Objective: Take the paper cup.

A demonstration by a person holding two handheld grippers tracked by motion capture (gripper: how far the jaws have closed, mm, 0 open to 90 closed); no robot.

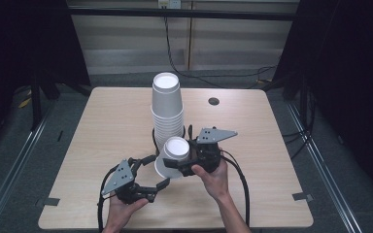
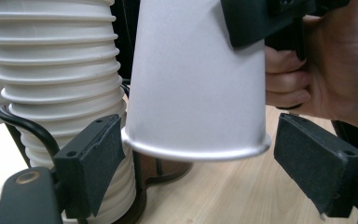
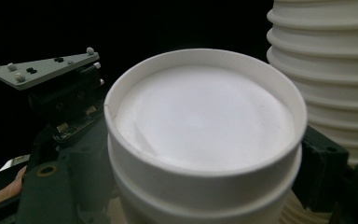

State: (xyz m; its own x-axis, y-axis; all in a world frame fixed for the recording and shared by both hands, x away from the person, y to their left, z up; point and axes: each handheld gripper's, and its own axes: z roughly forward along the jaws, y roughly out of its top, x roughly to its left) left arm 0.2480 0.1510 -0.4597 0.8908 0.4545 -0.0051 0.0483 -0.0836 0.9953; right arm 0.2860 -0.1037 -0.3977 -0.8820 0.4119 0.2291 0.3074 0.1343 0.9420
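Observation:
A tall stack of upside-down white paper cups point(image 1: 166, 104) stands mid-table in a black wire holder point(image 2: 14, 119). Just in front of it, my right gripper point(image 1: 177, 155) is shut on a single upside-down white cup point(image 1: 176, 147), tilted and lifted off the table. In the right gripper view the cup's base point(image 3: 200, 116) sits between the jaws, with the stack point(image 3: 326, 56) at the right. My left gripper point(image 1: 155, 172) is low at the cup's rim. In the left gripper view the rim point(image 2: 196, 151) lies between its pads point(image 2: 307, 158), and the right pad is apart from it.
The light wooden table point(image 1: 102, 126) has a round cable hole point(image 1: 213, 101) at the back right and tape marks point(image 1: 302, 196) near its front corners. Black cables trail from both grippers towards the front edge. Dark curtains flank the table.

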